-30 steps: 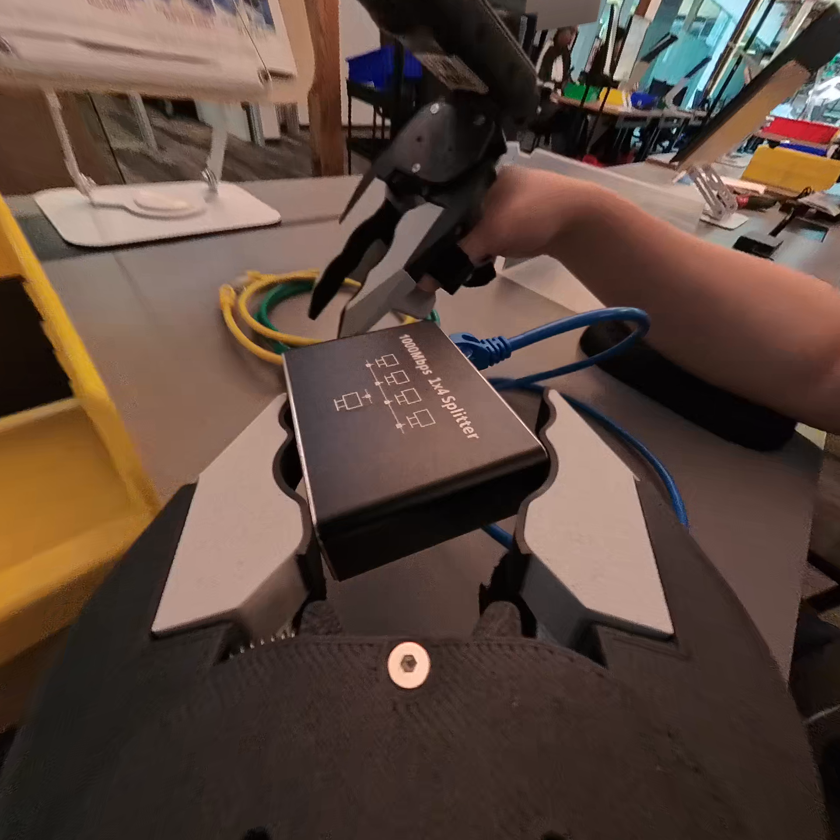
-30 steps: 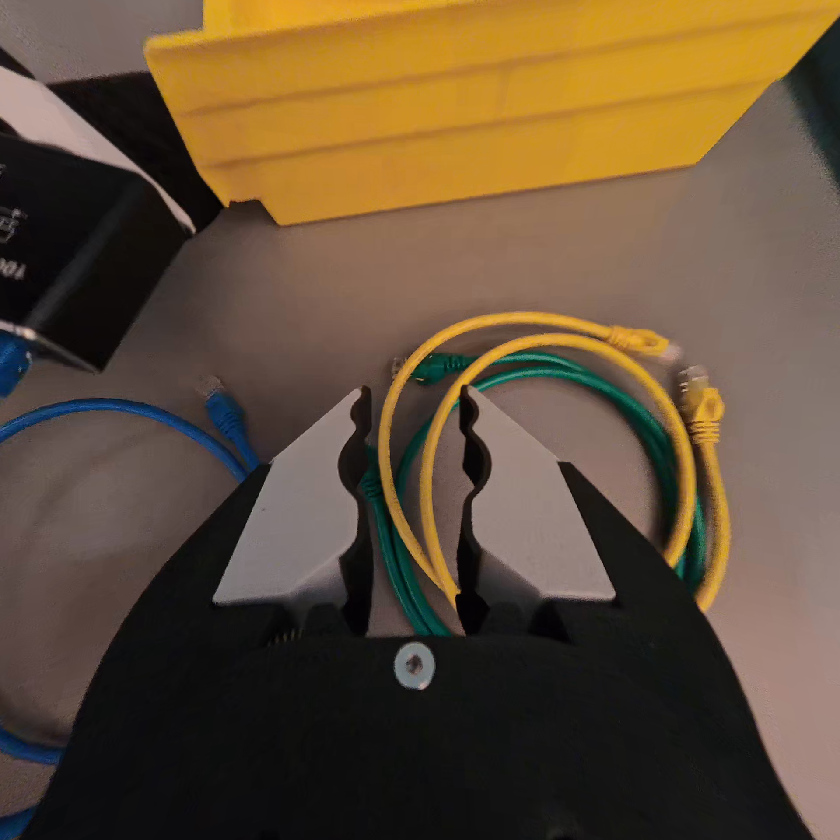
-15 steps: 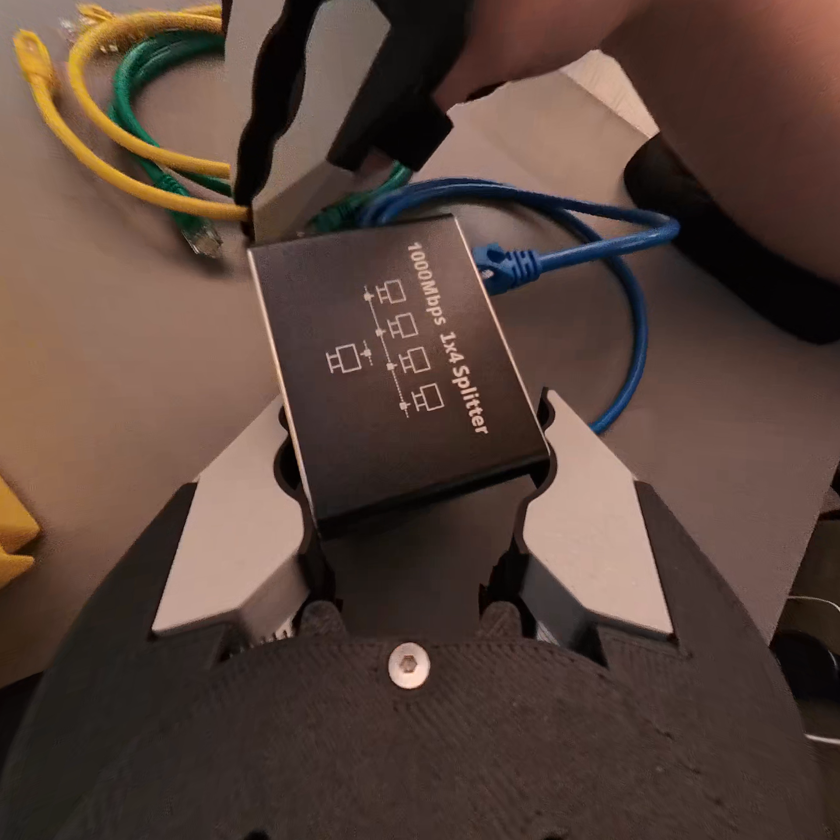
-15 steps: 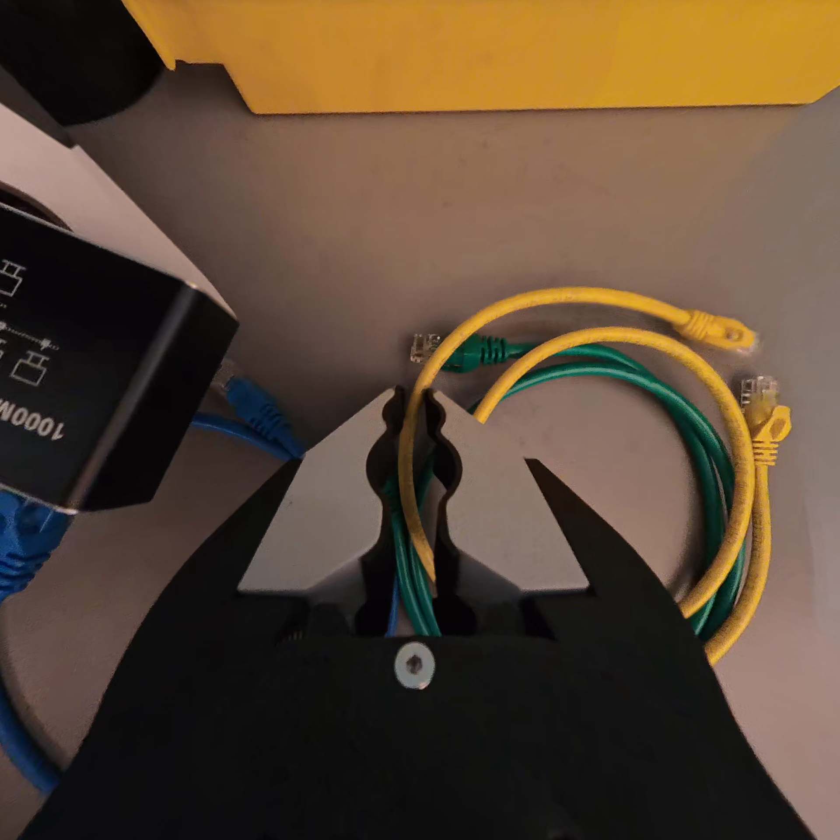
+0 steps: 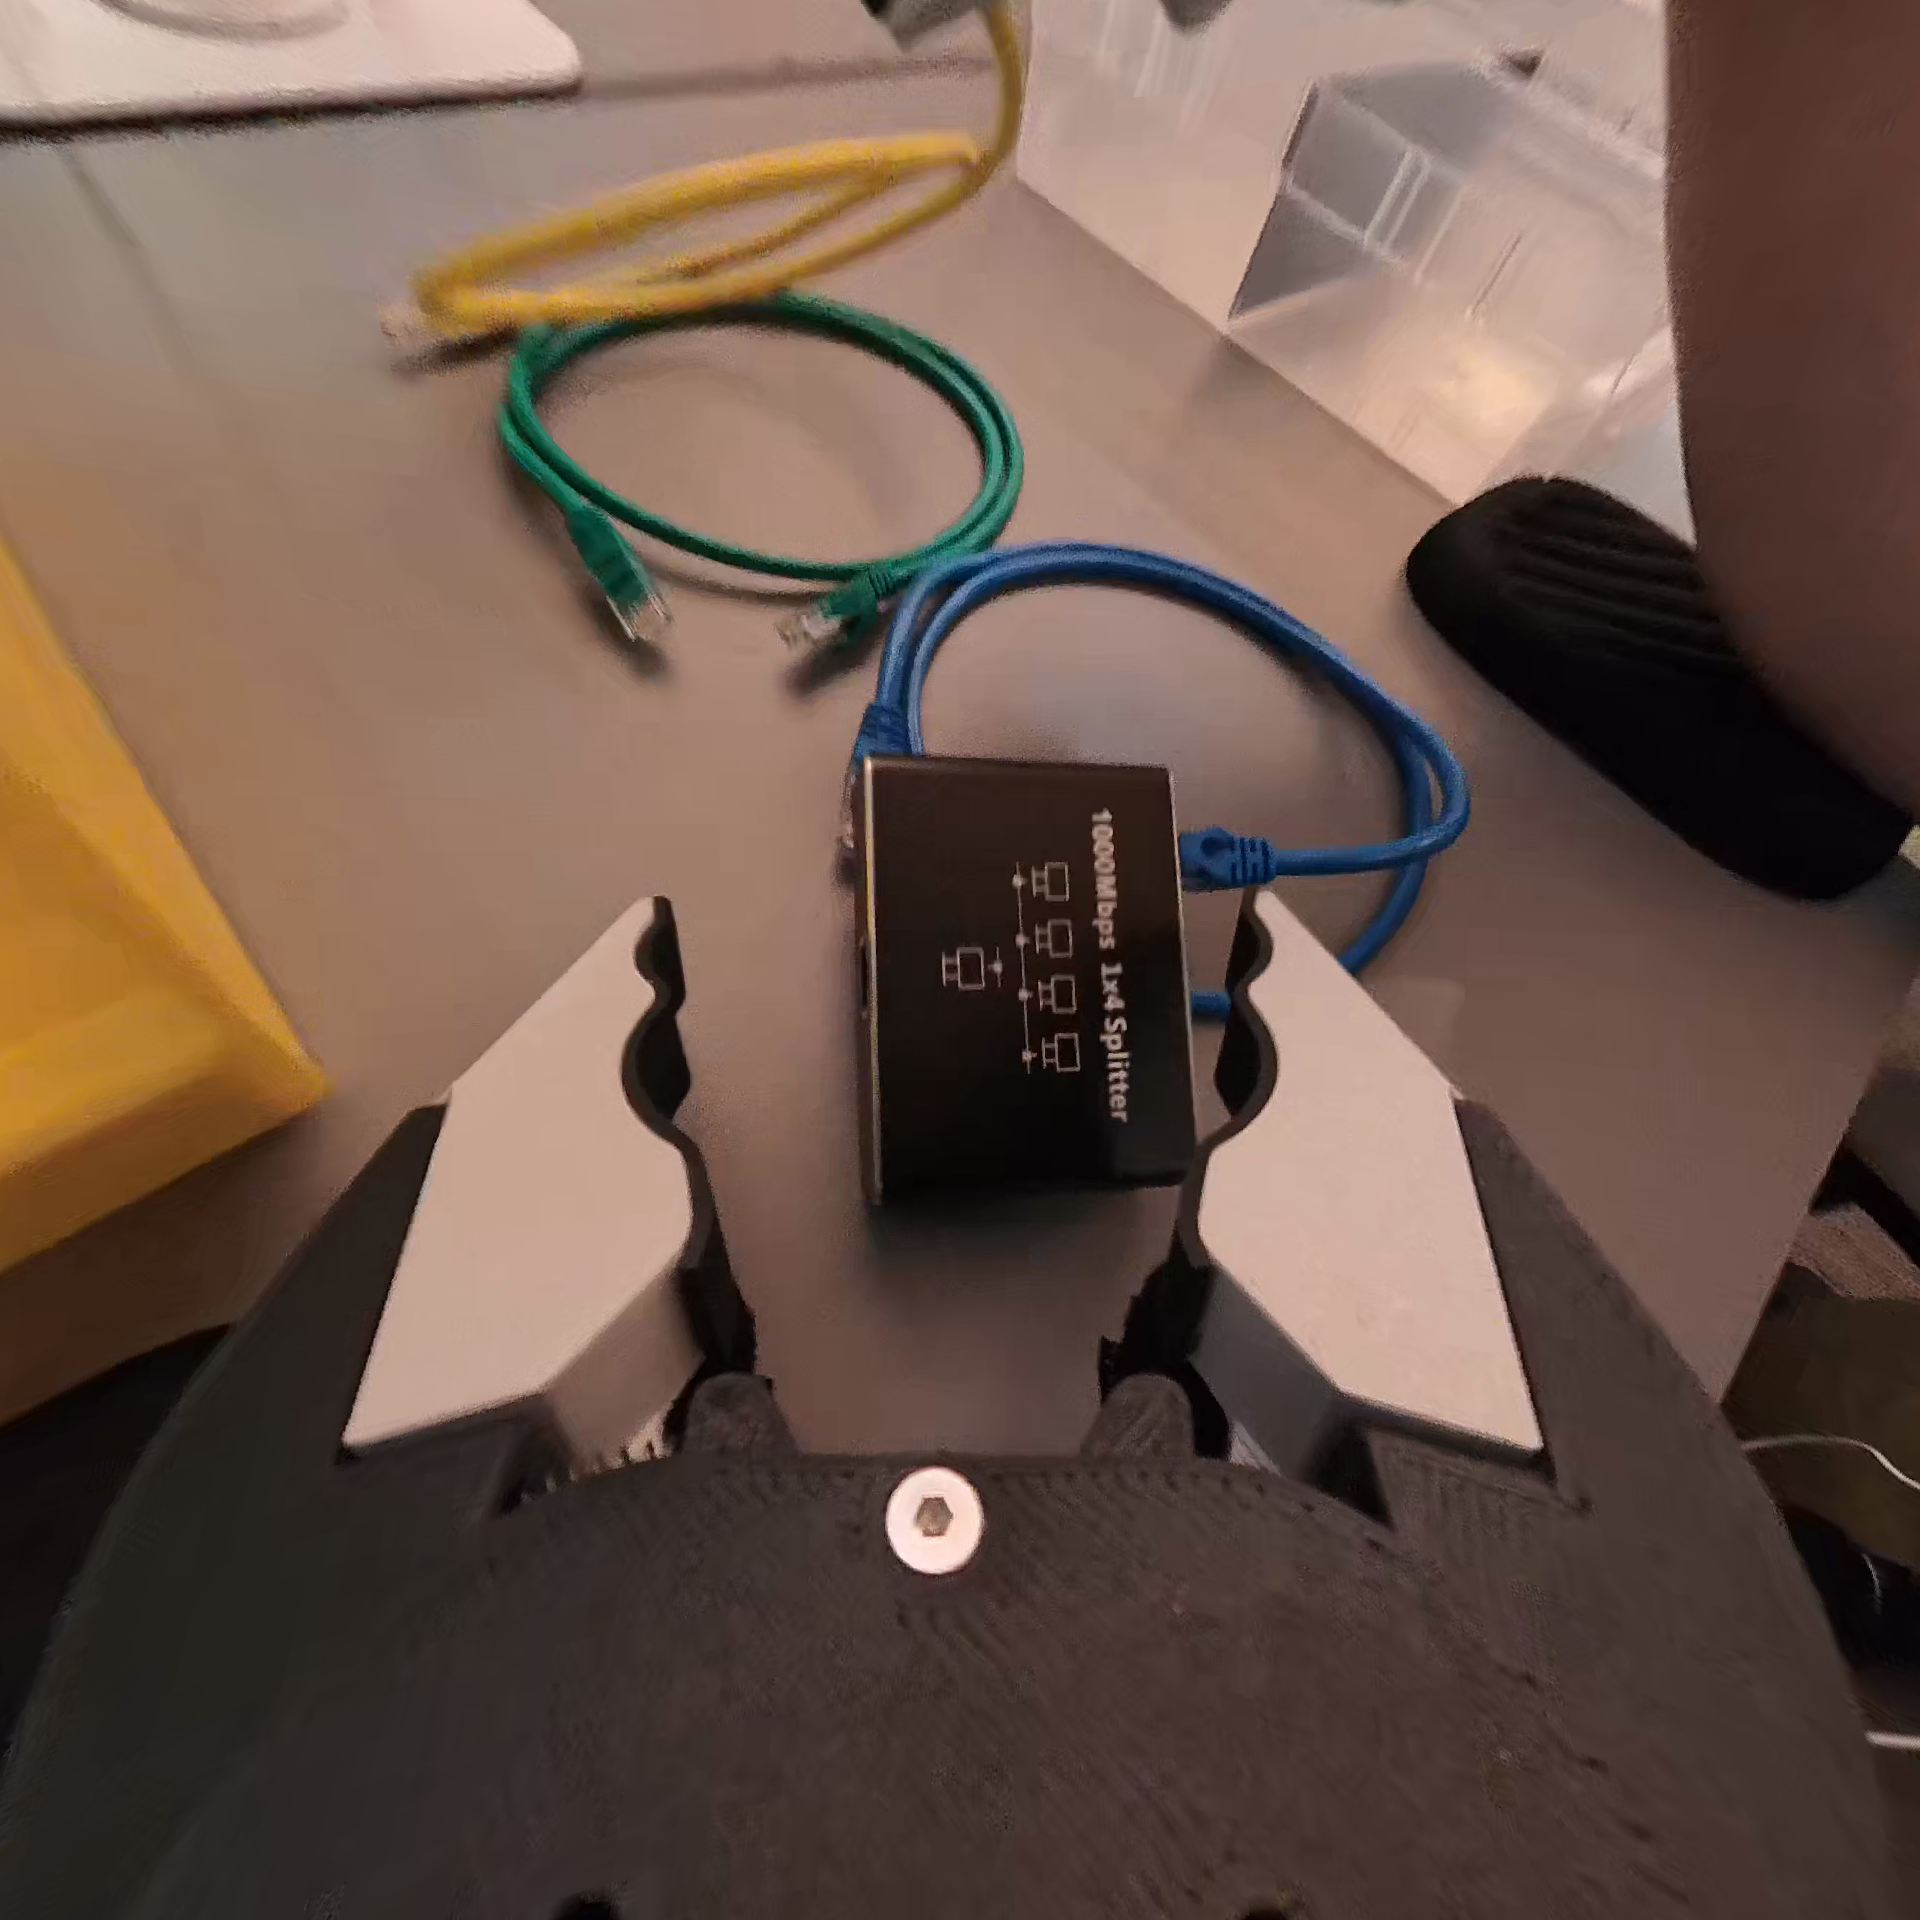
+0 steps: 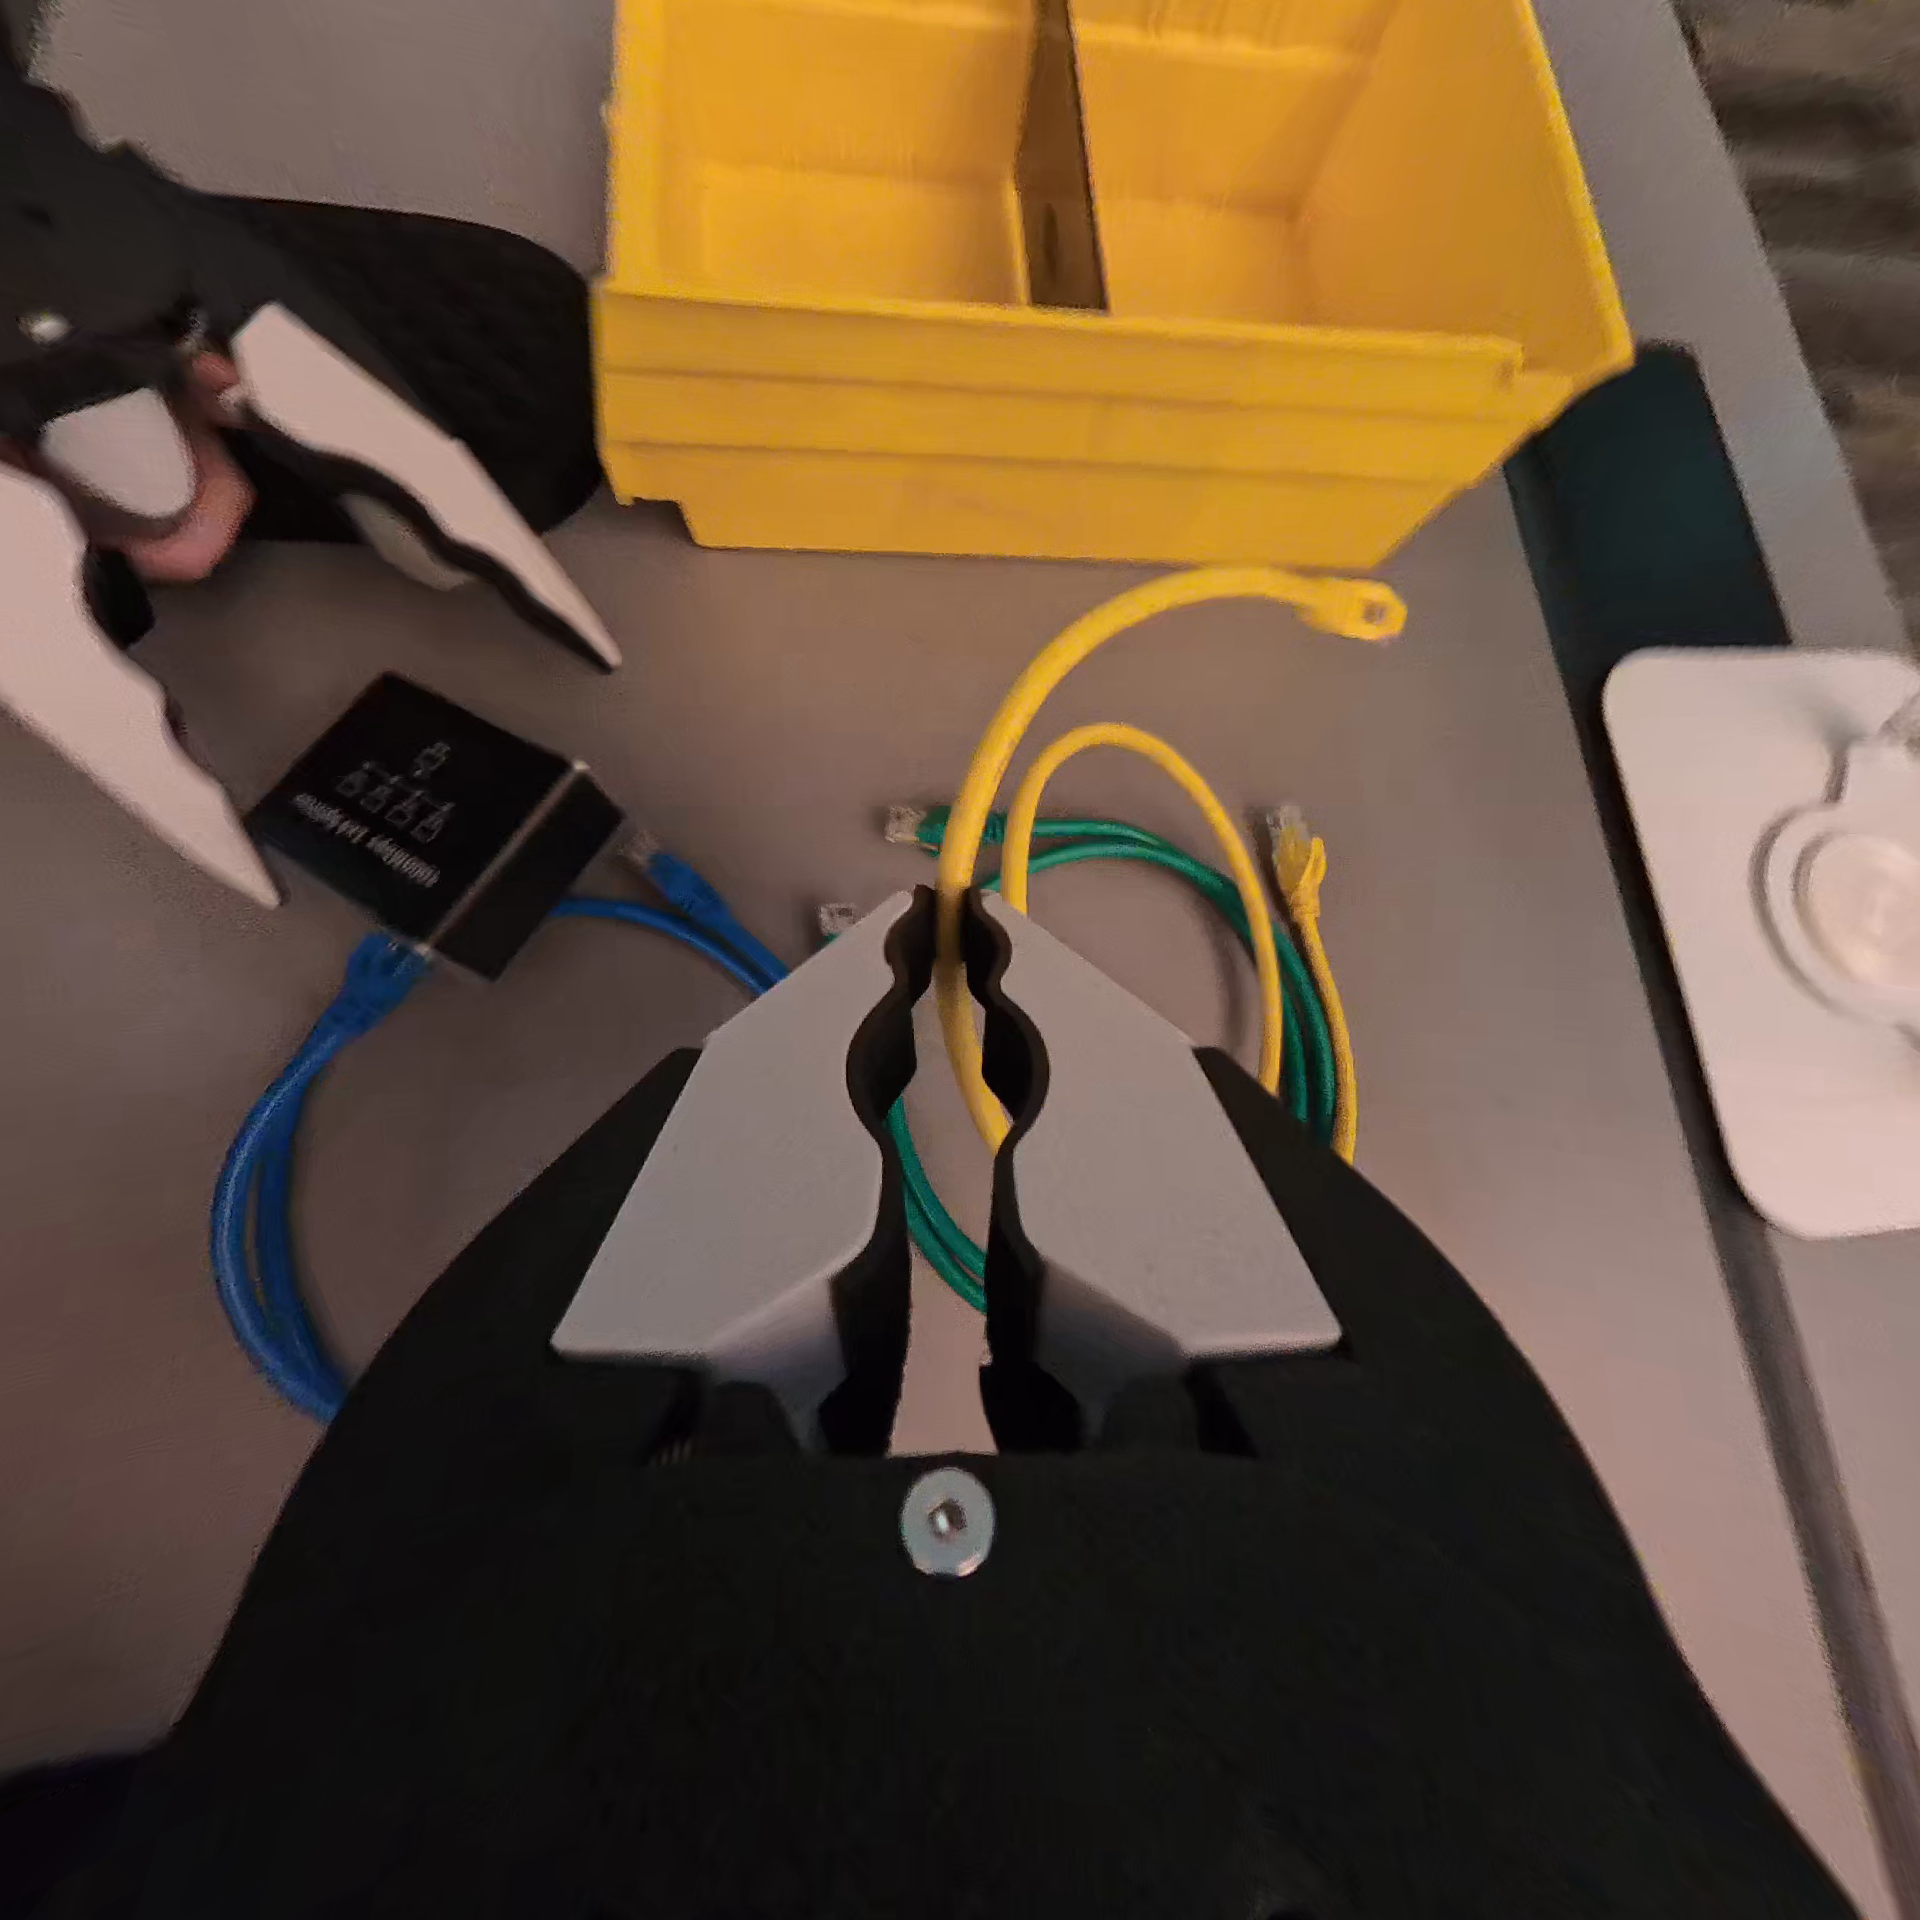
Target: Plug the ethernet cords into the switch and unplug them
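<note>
1. Fingers of the right gripper (image 6: pixel 940 904) pinch the yellow cord (image 6: pixel 1242 821) near their tips, nearly closed on it, and the cord loops up and ahead of them, one plug hanging in the air close to the yellow bin (image 6: pixel 1049 416).
2. The left gripper (image 5: pixel 951 914) stands wide apart and holds nothing; the black switch (image 5: pixel 1023 977) lies on the grey table (image 5: pixel 312 644) between its fingers, close to the right one (whether they touch cannot be told).
3. The blue cord (image 5: pixel 1340 665) has one plug in the switch's right side, while its other plug lies at the far left corner of the switch.
4. The green cord (image 5: pixel 831 436) lies coiled on the table ahead of the left gripper, both plugs free, beyond the switch.
5. A white base (image 6: pixel 1766 914) sits to the right of the right gripper.
</note>
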### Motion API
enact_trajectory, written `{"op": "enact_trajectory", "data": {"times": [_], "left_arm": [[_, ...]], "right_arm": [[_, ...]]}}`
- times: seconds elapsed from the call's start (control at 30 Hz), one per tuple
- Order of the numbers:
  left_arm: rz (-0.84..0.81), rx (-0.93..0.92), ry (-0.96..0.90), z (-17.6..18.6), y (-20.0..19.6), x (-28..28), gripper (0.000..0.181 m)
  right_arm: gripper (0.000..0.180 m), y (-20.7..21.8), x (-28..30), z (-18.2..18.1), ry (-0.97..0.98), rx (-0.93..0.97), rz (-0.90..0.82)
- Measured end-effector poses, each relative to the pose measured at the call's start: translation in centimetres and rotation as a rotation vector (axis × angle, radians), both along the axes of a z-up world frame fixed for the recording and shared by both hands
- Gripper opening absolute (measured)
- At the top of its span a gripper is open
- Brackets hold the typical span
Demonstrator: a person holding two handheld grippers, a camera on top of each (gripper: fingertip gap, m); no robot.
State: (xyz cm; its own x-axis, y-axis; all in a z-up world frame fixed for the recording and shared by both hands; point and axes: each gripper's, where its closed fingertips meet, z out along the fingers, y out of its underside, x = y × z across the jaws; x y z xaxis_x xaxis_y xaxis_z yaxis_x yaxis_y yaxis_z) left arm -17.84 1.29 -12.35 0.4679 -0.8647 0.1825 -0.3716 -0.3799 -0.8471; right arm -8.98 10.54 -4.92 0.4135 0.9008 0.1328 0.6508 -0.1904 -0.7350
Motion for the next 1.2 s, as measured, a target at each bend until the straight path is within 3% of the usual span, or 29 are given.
{"op": "enact_trajectory", "data": {"times": [0.03,0.2,0.37,0.43,0.57,0.73,0.87,1.03,1.2], "left_arm": [[0.012,0.032,-0.026,0.9,0.1,-0.2,0.105],[0.012,0.250,-0.217,8.5,0.3,-0.7,0.101],[-0.114,0.365,-0.334,13.4,1.1,0.1,0.096],[-0.194,0.316,-0.454,15.1,1.2,0.7,0.090],[-0.502,0.024,-0.758,18.4,-2.1,0.9,0.069],[-0.580,0.001,-0.829,18.9,-3.8,0.2,0.053],[-0.525,0.030,-0.773,17.9,-3.3,0.1,0.054],[-0.399,0.186,-0.568,14.9,-2.0,1.0,0.066],[-0.433,0.143,-0.611,14.4,-2.8,1.4,0.060]], "right_arm": [[0.004,-0.8,-0.2,0.7,0.010,0.031,0.060],[0.004,-6.5,-0.9,4.8,0.097,0.104,0.343],[0.004,-12.1,-0.6,8.2,0.171,0.225,0.589],[0.003,-13.4,-0.1,8.8,0.179,0.264,0.640],[0.004,-14.2,0.5,10.0,0.200,0.332,0.658],[0.004,-14.2,1.1,10.7,0.216,0.373,0.648],[0.004,-14.1,1.4,11.3,0.236,0.400,0.640],[0.004,-14.4,1.4,12.3,0.258,0.449,0.636],[0.004,-15.2,1.3,14.1,0.324,0.519,0.646]]}}
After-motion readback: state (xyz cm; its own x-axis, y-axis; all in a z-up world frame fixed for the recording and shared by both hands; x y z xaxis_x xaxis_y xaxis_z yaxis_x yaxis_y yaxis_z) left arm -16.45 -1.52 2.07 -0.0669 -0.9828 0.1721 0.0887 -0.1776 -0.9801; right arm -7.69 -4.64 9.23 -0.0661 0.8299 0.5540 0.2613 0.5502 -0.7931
